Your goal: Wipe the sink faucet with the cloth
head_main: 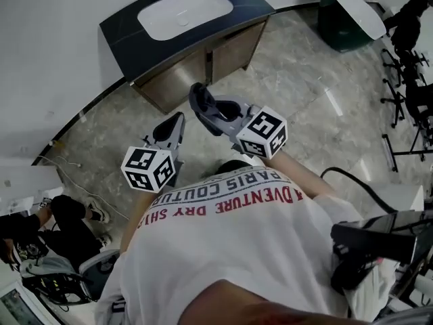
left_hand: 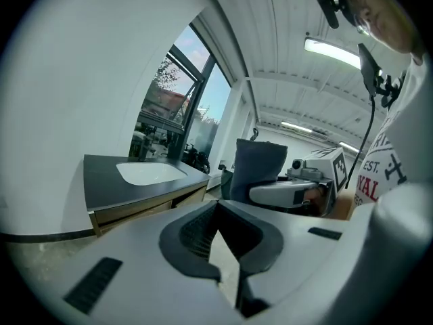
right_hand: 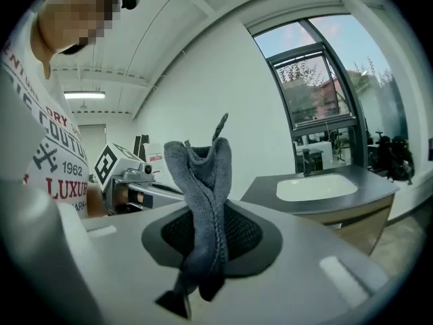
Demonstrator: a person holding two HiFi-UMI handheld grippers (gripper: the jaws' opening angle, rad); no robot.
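Wiping has not begun: the person stands well back from the vanity counter, both tools raised near the chest. The right gripper is clamped on the grey cloth, which stands bunched above its jaws. The left gripper is closed with nothing between its jaws. The white sink basin lies far ahead, and what looks like the faucet stands behind it, well apart from the cloth. The approach and all the wiping remain.
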